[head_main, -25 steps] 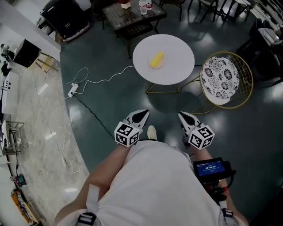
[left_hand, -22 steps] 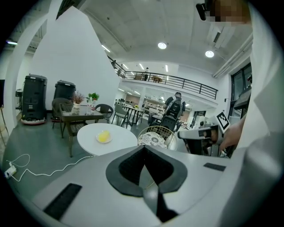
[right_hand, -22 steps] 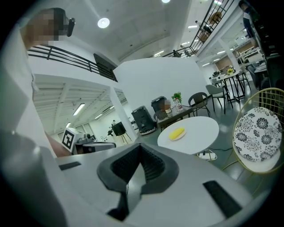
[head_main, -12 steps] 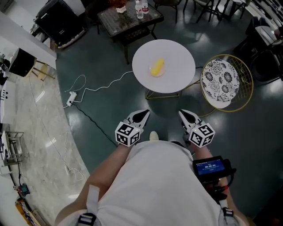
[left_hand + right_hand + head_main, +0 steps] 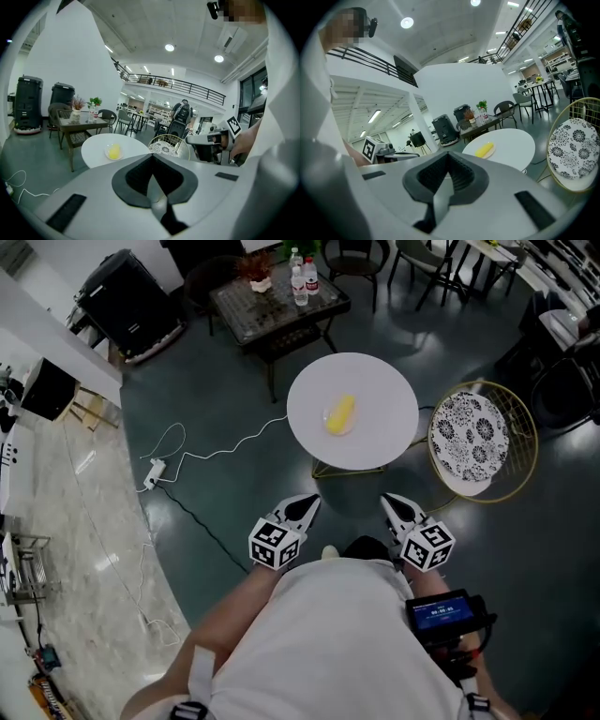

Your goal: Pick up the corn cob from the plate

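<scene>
A yellow corn cob (image 5: 340, 414) lies on a small pale plate (image 5: 327, 417) on the round white table (image 5: 384, 418), some way ahead of me. My left gripper (image 5: 310, 500) and right gripper (image 5: 388, 499) are held side by side close to my body, well short of the table, both shut and empty. In the left gripper view the closed left gripper (image 5: 152, 156) points toward the corn cob (image 5: 113, 150), which shows left of centre. In the right gripper view the corn cob (image 5: 484, 150) lies beyond the closed right gripper (image 5: 449, 155), to the right.
A gold wire chair with a patterned cushion (image 5: 470, 432) stands right of the table. Behind it is a dark coffee table (image 5: 272, 296) with bottles and a plant. A white cable (image 5: 220, 425) and power strip lie on the dark floor at left, near a black machine (image 5: 131, 301).
The round table with the corn cob has come closer and lower in the head view as I walk toward it. Both grippers stay shut in front of my body.
</scene>
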Demonstrator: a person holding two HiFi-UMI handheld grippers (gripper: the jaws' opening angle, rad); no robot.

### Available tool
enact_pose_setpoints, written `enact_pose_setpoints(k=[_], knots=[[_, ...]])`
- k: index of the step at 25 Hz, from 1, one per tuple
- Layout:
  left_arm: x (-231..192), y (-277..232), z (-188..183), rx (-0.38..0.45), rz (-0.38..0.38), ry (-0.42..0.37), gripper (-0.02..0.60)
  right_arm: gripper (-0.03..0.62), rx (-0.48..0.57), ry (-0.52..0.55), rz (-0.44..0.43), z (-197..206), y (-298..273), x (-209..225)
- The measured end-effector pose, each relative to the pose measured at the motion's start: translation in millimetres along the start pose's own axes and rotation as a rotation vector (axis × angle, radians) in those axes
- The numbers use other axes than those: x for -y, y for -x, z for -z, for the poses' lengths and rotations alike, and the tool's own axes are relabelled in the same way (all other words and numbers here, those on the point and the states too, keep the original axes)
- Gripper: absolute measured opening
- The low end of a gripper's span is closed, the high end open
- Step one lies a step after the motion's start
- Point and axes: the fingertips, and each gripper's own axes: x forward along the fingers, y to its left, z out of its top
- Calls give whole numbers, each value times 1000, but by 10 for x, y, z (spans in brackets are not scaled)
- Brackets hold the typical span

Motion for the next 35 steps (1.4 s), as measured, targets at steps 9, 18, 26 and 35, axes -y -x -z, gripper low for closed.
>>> enact_pose_setpoints(k=[9,18,26,35], knots=[[-279,-112,-91,-16,-22,7,6,8,-23,-13,-8,-80,-326,144],[-500,-488,-222,-33,-31,9,6,8,-17,-10,-20,-306,-561,481],[-711,-943,-384,-81,-11,-15,6,8,-17,-30,-5,-467,-764,864],[-794,-1545,-447,-132,0,-16,6,8,-38,-58,-7,-591,-888,1334]])
